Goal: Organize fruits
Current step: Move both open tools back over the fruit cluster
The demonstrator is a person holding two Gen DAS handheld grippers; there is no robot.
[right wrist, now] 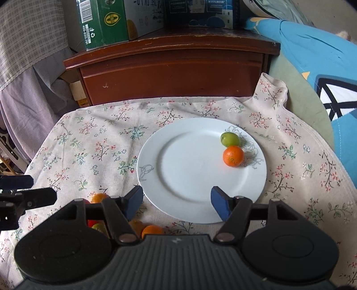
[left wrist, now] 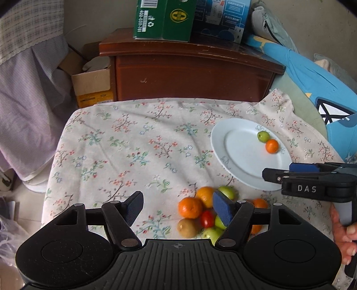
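A white plate (right wrist: 191,200) lies on the floral cloth and holds a green fruit (right wrist: 229,139) and a small orange (right wrist: 233,156); the plate also shows in the left wrist view (left wrist: 241,165). A pile of fruit lies on the cloth near the front: oranges (left wrist: 190,207), a red tomato (left wrist: 207,219), a brown kiwi (left wrist: 187,227) and green fruits (left wrist: 227,191). My left gripper (left wrist: 177,208) is open and empty, just above this pile. My right gripper (right wrist: 177,203) is open and empty over the plate's near rim; it also shows from the side in the left wrist view (left wrist: 279,172).
A dark wooden cabinet (left wrist: 191,73) stands behind the table with green (left wrist: 162,20) and blue (left wrist: 223,17) boxes on top. A cardboard box (left wrist: 91,87) sits to its left. Blue bedding (left wrist: 312,84) lies at the right, purple fabric (left wrist: 29,107) at the left.
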